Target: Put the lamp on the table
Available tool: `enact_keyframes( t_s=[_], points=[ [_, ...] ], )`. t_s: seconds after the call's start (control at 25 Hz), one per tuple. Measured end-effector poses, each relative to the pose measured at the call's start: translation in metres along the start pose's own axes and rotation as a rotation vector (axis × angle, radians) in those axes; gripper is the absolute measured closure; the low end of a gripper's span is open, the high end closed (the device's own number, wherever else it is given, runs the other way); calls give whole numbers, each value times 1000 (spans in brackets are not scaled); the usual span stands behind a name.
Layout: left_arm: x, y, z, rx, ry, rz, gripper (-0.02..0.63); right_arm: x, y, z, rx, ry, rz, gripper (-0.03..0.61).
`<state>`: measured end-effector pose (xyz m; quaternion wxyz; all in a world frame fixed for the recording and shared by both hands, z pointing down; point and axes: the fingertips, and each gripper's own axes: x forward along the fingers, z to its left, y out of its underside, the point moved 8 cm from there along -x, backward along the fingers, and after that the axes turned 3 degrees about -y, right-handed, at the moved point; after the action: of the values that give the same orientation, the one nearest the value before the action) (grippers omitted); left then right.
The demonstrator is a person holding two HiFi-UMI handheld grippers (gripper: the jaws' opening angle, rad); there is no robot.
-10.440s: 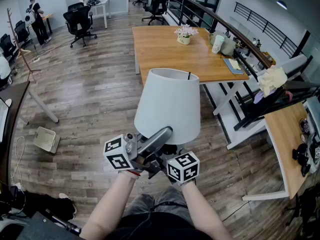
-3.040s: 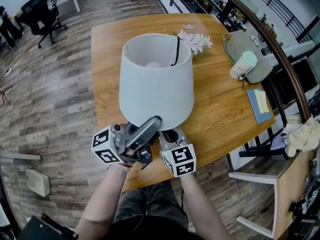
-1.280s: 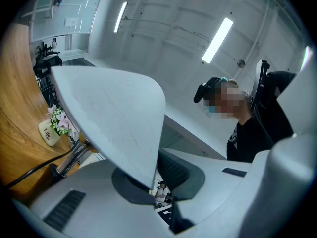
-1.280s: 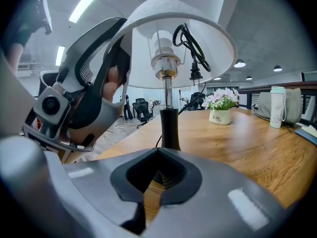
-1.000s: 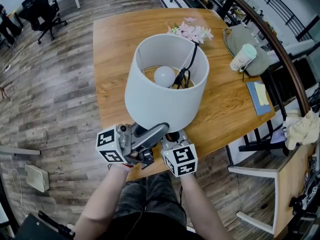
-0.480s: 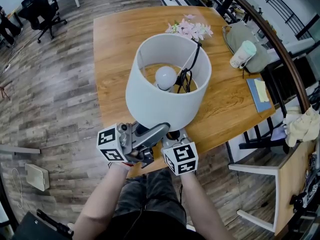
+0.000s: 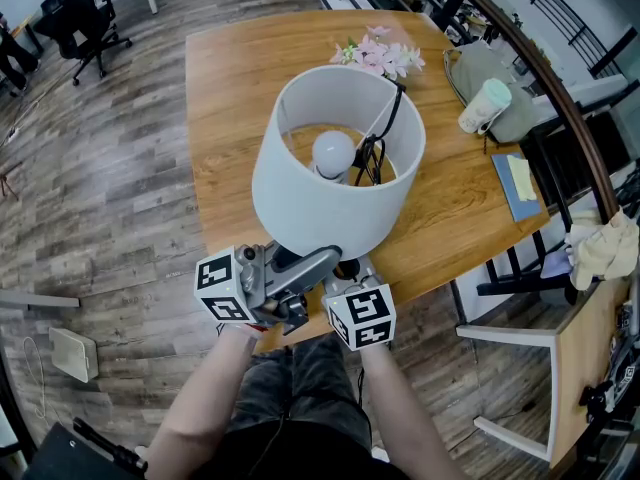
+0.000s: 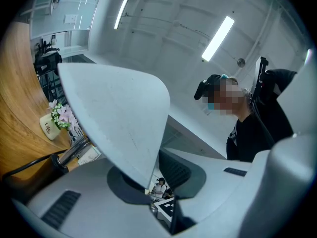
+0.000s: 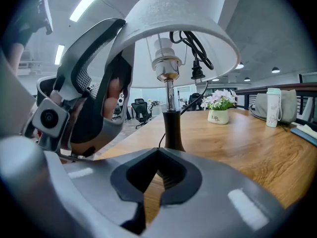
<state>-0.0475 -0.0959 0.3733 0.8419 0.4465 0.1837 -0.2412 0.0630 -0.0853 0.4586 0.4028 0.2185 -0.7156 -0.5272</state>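
while the lamp (image 7: pixel 320 213) stands upright on the wooden surface (image 7: pixel 230 88), close to the surface's six o'clock edge in the head view, both tongs sit just at six o'clock of its white shade (image 7: pixel 300 198). the left tongs (image 7: pixel 325 261) point up at the shade's lower rim. their jaws have just been opening, and the left gripper view shows a gap between them, with the thin edge of the shade reaching down into it and the room visible beside that edge, so the pads are not clamped on it. the right tongs (image 7: pixel 348 270) are closed with nothing between the jaws. in the right gripper view the lamp's dark stem (image 9: pixel 172 128) rises from the surface just beyond their tips, at twelve o'clock.

inside the shade a round bulb (image 7: pixel 333 151) shows, with a black cord (image 7: pixel 375 138) bundled at its three o'clock side. a small pot of pink flowers (image 7: pixel 380 56) stands at one o'clock of the lamp. a pale cup (image 7: pixel 480 106) leans on a grey bag (image 7: pixel 500 73) at two o'clock, and a blue notebook (image 7: pixel 518 188) lies at three o'clock, near the surface's edge.
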Motion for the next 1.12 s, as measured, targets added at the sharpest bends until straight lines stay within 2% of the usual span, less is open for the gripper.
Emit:
enact_keyframes(
  t_s=[0.56, 0.88, 1.12],
  points=[
    [1, 8, -6, 82, -5, 118, 528, -7, 1, 0, 1, 23, -14, 571],
    [0, 14, -4, 83, -32, 158, 518, -10, 4, 0, -1, 32, -22, 571],
    [0, 27, -4, 112, -40, 255, 514, -13, 8, 0, 0, 39, -18, 571]
  ],
)
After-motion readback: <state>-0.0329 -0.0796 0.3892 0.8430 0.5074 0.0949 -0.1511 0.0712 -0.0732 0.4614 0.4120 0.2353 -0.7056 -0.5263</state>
